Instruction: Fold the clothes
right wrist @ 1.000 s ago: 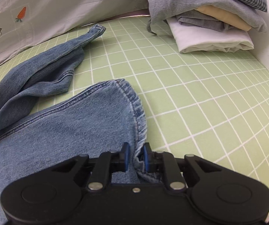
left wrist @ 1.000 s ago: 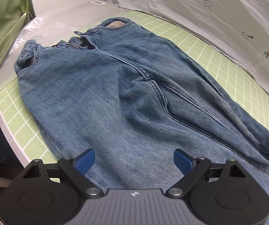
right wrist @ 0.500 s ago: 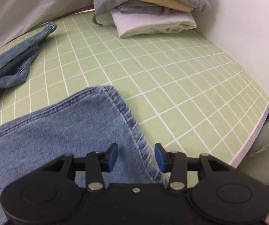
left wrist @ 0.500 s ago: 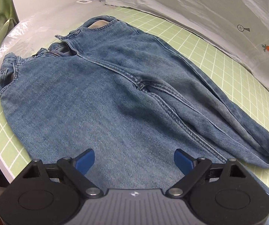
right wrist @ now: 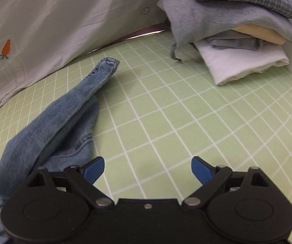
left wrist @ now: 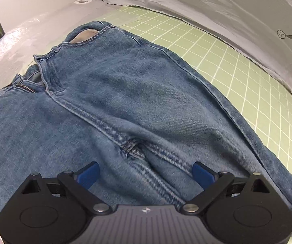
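Both hand-held grippers, left (left wrist: 146, 173) and right (right wrist: 148, 169), gape wide and empty above the jeans (left wrist: 125, 101) and mat (right wrist: 186, 122).

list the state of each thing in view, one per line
jeans: spread flat, unfolded, fly unzipped
far jeans leg: bunched, twisted
left claw: open, above the crotch seam
right claw: open, empty, over the mat
clothes stack: folded, piled

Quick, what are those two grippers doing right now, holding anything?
Left gripper: open, holding nothing, over the jeans.
Right gripper: open, holding nothing, over the green mat.
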`<state>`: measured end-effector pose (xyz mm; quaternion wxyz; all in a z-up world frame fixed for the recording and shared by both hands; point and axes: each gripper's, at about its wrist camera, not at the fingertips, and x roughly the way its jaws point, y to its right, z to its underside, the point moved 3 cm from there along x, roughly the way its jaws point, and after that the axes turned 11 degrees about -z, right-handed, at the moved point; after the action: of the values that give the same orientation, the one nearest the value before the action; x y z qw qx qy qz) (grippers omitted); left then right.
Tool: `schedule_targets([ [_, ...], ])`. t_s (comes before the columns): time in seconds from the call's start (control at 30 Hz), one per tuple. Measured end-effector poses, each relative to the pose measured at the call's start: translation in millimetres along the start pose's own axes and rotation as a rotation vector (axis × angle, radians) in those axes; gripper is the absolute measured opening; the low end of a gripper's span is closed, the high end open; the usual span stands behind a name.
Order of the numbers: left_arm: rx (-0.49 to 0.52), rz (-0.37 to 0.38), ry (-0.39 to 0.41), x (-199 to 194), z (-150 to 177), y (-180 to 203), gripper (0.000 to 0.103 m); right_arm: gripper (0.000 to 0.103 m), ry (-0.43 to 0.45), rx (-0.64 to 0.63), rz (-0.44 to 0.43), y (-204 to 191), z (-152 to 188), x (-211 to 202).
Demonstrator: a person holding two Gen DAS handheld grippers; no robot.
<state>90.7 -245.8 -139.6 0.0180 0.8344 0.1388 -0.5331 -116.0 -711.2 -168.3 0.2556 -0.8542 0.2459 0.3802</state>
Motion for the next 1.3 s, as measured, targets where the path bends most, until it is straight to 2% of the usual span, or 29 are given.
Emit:
schedule_targets([
  [0.17, 0.007, -0.043, -0.028, 16.7, -3.8, 9.7, 0.100, 0.091, -0.062, -0.065, -0.047, -31.3, -25.3, 43.2],
  [0.3, 0.012, -0.077, -0.050, 30.0, -6.8, 17.5, 0.103, 0.091, -0.090, -0.122, -0.059, -50.3, -30.9, 64.7],
  [0.4, 0.008, -0.080, -0.048, 31.4, -6.3, 17.6, 0.103, 0.079, -0.095, -0.166, -0.078, -60.3, -30.8, 71.6],
  [0.5, 0.005, -0.081, -0.046, 31.4, -5.9, 16.9, 0.103, 0.061, -0.085, -0.189, -0.120, -67.4, -29.6, 72.4],
  [0.57, 0.006, -0.080, -0.045, 31.1, -5.5, 15.7, 0.103, 0.029, -0.084, -0.251, -0.164, -73.6, -28.3, 70.5],
  [0.63, 0.010, -0.079, -0.048, 30.7, -5.2, 15.2, 0.103, 0.005, -0.063, -0.324, -0.145, -79.4, -29.7, 66.1],
  [0.73, 0.013, -0.078, -0.056, 30.6, -6.4, 13.9, 0.103, 0.004, 0.036, -0.324, -0.117, -75.5, -47.0, 37.2],
  [0.87, 0.016, -0.075, -0.054, 29.2, -9.1, 12.6, 0.103, 0.003, 0.235, -0.278, -0.099, -65.1, -75.7, -42.7],
  [0.93, 0.015, -0.074, -0.048, 28.4, -9.1, 12.1, 0.103, 0.000, 0.283, -0.328, 0.013, -64.7, -75.5, -65.8],
  [0.97, 0.014, -0.074, -0.045, 27.9, -9.0, 12.0, 0.103, 0.000, 0.263, -0.375, 0.097, -61.9, -71.7, -65.6],
  [1.0, 0.013, -0.074, -0.042, 27.4, -8.9, 11.9, 0.103, 0.000, 0.210, -0.436, 0.195, -56.8, -65.7, -57.4],
  [1.03, 0.013, -0.074, -0.041, 26.5, -9.5, 11.8, 0.103, 0.001, 0.166, -0.461, 0.258, -48.0, -59.1, -49.1],
  [1.07, 0.014, -0.074, -0.042, 26.2, -9.8, 11.9, 0.103, 0.002, 0.128, -0.428, 0.265, -34.7, -52.3, -42.3],
  [1.1, 0.014, -0.074, -0.043, 26.2, -10.0, 12.1, 0.103, 0.003, 0.087, -0.365, 0.231, -21.2, -46.4, -38.2],
  [1.13, 0.015, -0.074, -0.044, 26.2, -10.3, 12.3, 0.103, 0.010, 0.064, -0.299, 0.189, -10.6, -41.9, -36.6],
  [1.17, 0.014, -0.074, -0.044, 26.1, -10.3, 12.5, 0.103, 0.030, 0.056, -0.234, 0.156, -1.4, -37.9, -36.3],
  [1.23, 0.011, -0.075, -0.041, 26.2, -10.1, 13.3, 0.103, 0.053, 0.045, -0.160, 0.129, 9.6, -32.1, -31.8],
  [1.3, 0.011, -0.074, -0.040, 26.3, -9.8, 13.4, 0.103, 0.055, 0.036, -0.138, 0.126, 14.6, -27.4, -23.9],
])
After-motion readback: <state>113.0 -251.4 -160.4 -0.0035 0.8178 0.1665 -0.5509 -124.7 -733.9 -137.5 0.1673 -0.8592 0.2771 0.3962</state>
